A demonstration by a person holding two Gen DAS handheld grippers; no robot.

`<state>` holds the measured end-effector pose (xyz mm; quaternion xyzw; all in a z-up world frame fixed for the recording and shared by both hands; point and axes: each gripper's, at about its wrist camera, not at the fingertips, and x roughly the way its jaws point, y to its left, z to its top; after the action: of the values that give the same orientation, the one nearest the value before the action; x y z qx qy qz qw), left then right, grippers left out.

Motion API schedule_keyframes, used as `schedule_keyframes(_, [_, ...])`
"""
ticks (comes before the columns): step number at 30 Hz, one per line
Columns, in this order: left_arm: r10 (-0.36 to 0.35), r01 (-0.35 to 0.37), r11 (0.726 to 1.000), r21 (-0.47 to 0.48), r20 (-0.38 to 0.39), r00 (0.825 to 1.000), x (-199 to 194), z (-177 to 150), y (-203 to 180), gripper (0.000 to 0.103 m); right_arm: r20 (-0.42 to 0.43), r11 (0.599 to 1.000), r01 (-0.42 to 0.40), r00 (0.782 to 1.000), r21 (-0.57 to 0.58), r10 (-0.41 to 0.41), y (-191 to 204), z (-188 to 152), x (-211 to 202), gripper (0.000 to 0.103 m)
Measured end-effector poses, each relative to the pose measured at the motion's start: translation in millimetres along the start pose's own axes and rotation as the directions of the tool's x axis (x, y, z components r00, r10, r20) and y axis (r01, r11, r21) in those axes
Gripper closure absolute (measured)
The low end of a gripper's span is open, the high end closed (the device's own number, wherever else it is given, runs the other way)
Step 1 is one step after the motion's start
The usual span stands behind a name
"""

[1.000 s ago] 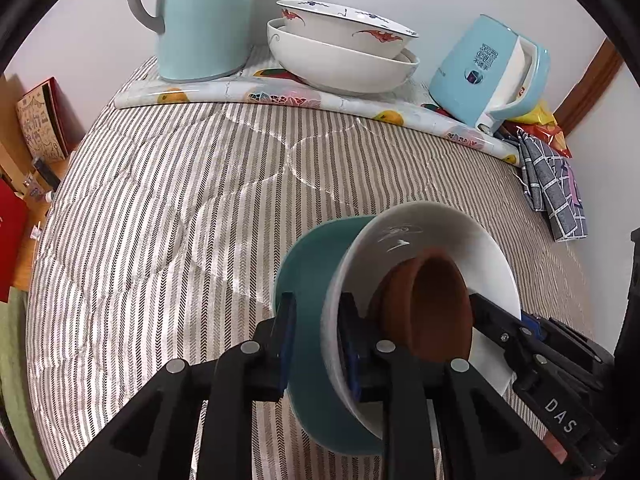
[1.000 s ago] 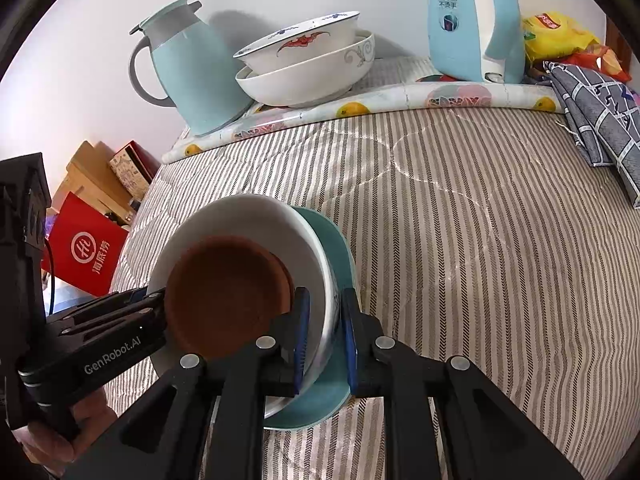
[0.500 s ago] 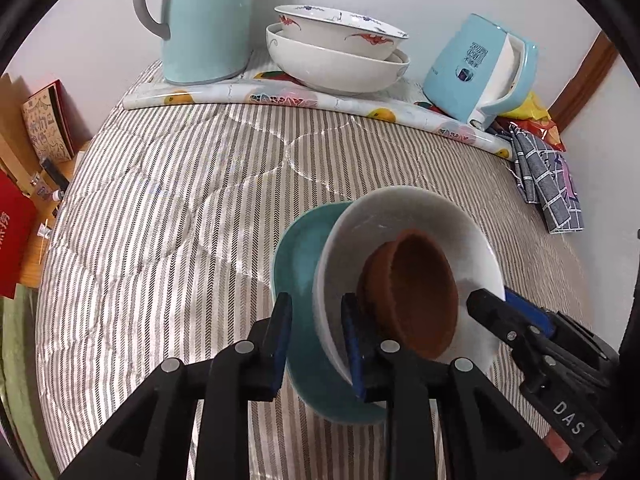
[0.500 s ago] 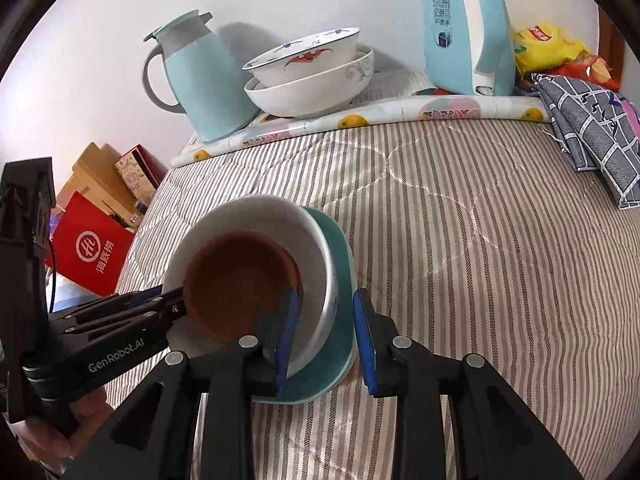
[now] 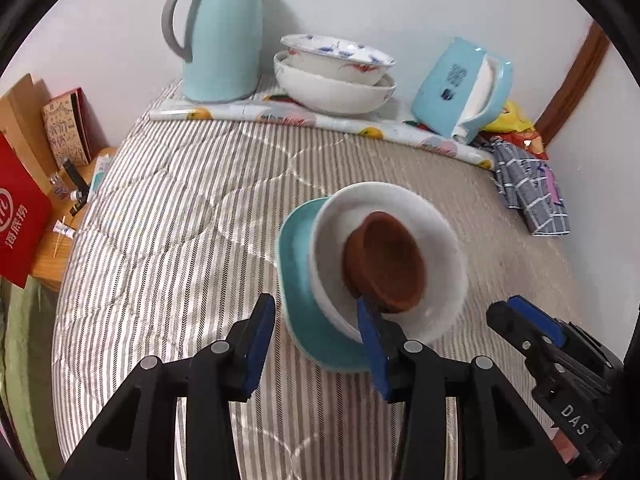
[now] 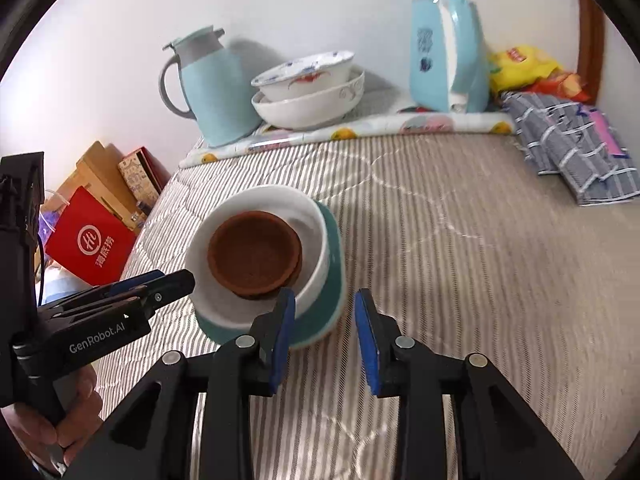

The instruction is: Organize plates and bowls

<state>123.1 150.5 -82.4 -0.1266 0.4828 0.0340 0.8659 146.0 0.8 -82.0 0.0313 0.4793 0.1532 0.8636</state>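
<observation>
At the centre of the frame a brown bowl (image 6: 254,258) sits nested in a white bowl (image 6: 260,256), which rests on a teal plate (image 6: 324,304) on the striped quilt (image 6: 460,248). The right gripper (image 6: 325,332) fills the lower frame with its blue-padded jaws spread apart, the left pad just in front of the stack's rim and the right one over bare quilt, while the left gripper (image 6: 176,282) reaches in from the lower left, its tips near the white bowl. Along the top stand a light blue thermos jug (image 6: 212,88), two stacked white bowls (image 6: 308,92) and a light blue kettle (image 6: 448,52) on a fruit-patterned mat (image 6: 360,130), with a checked cloth (image 6: 572,152) at the upper right.
</observation>
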Motion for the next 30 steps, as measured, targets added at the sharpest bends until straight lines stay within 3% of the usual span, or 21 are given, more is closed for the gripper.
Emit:
schedule_keyframes(2, [0.002, -0.002, 1.0, 0.004, 0.026, 1.0, -10.3, -4.5, -5.2, 0.061, 0.018, 1.0, 0.025, 1.0, 0.006, -0.025, -4.4, -5.3, -16.7, 0.053])
schedule_keyframes(8, [-0.007, 0.006, 1.0, 0.006, 0.088, 0.996, -37.3, -21.8, -23.6, 0.051, 0.078, 0.989, 0.146, 0.987, -0.013, -0.144, -13.2, -21.0, -63.3, 0.05])
schedule_keyframes(12, [-0.021, 0.018, 1.0, 0.024, 0.123, 0.992, -55.1, -34.8, -42.7, 0.049, 0.123, 0.981, 0.193, 0.974, 0.002, -0.191, -21.1, -33.2, -95.8, 0.038])
schedule_keyframes(16, [-0.027, 0.019, 0.998, 0.055, 0.153, 0.988, -72.7, -47.2, -66.0, 0.045, 0.162, 0.98, 0.198, 0.967, 0.018, -0.198, -28.3, -45.2, -125.8, 0.037])
schedule_keyframes(20, [-0.029, 0.013, 0.997, 0.076, 0.205, 0.978, -93.3, -62.3, -83.6, 0.029, 0.186, 0.982, 0.185, 0.964, 0.046, -0.19, -36.7, -58.7, -148.2, 0.028])
schedule_keyframes(26, [-0.029, 0.008, 0.996, 0.092, 0.237, 0.971, -114.3, -77.6, -100.5, 0.018, 0.195, 0.973, 0.226, 0.953, 0.046, -0.231, -39.0, -80.4, -165.0, 0.023])
schedule_keyframes(30, [-0.02, -0.003, 0.996, 0.092, 0.252, 0.967, -123.6, -81.6, -107.6, 0.017, 0.212, 0.967, 0.249, 0.944, 0.056, -0.255, -40.9, -87.9, -179.8, 0.019])
